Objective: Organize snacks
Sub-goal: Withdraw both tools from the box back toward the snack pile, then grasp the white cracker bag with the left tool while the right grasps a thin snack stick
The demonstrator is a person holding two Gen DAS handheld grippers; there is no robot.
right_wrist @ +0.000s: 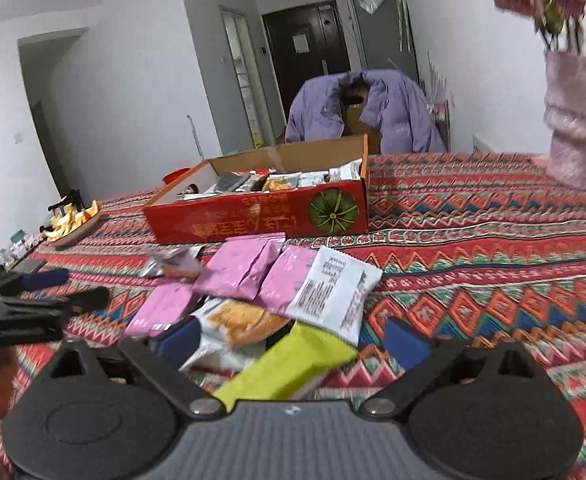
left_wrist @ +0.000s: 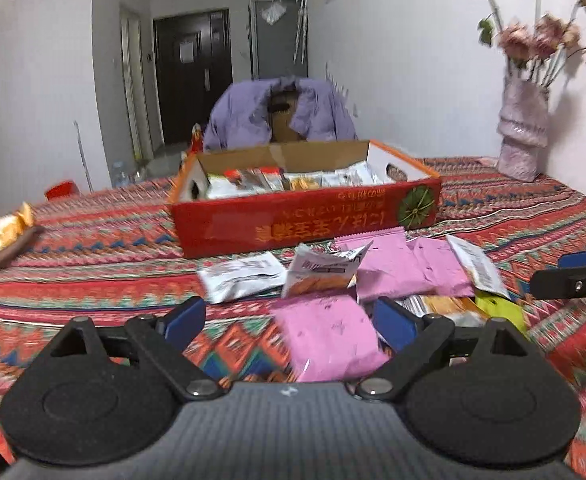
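A red cardboard box stands open on the patterned tablecloth, with several snack packets inside. In front of it lies a loose heap of packets: pink ones, white ones, an orange-printed one. My left gripper is open low over the cloth, with a pink packet lying between its fingers, nearer the right one. My right gripper is open too, and a yellow-green packet lies between its fingers. Neither packet is pressed by the pads.
A pink vase of flowers stands at the back right of the table. A dish of orange peel sits at the left. Behind the box is a chair draped with a purple jacket.
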